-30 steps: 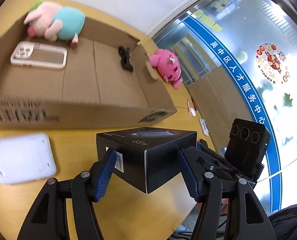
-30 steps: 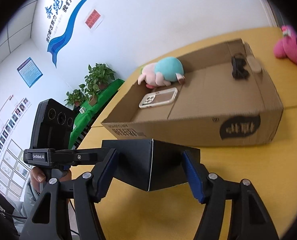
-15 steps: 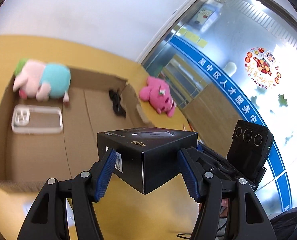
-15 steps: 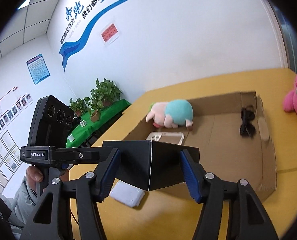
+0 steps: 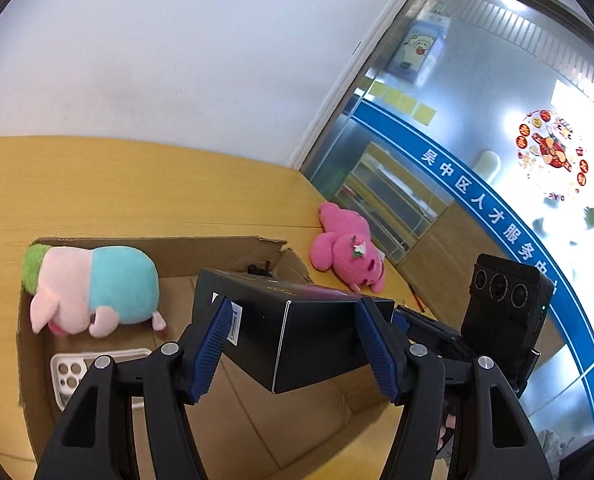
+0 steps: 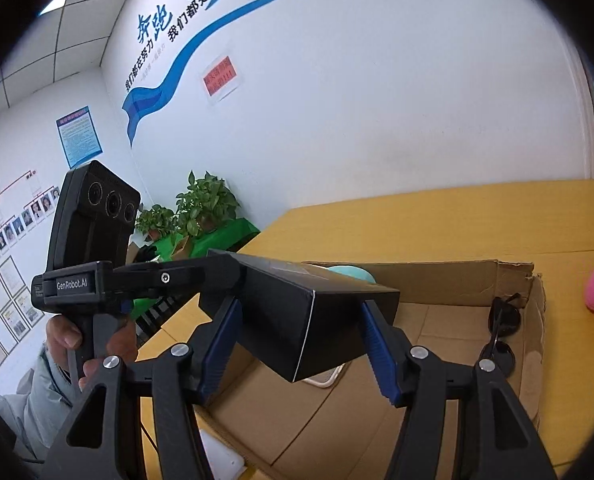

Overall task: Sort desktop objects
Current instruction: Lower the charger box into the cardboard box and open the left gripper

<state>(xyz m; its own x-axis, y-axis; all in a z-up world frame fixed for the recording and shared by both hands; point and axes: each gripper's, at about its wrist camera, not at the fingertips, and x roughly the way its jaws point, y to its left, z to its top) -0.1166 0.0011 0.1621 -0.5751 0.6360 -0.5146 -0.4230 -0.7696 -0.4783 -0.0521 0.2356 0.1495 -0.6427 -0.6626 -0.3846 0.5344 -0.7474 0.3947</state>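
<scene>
We hold the black box (image 5: 297, 332) above the cardboard box (image 5: 233, 420), left gripper (image 5: 297, 344) and right gripper (image 6: 303, 344) both clamping its stiff, smooth sides; it seems light.

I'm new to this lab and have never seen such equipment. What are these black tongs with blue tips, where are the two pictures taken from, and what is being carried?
There is no robot here. A person holds a hand-operated two-finger gripper in each hand, and a wide-angle camera on each looks forward along its fingers. One picture comes from the left gripper, the other from the right gripper.

Both grippers clamp the same black box, each from its own end, with the blue pads pressed against its sides. It hangs in the air above an open cardboard box on the yellow table.

Already inside the cardboard box are a pink and teal plush toy, a clear phone case and dark sunglasses. A bright pink plush toy lies on the table outside it.
</scene>
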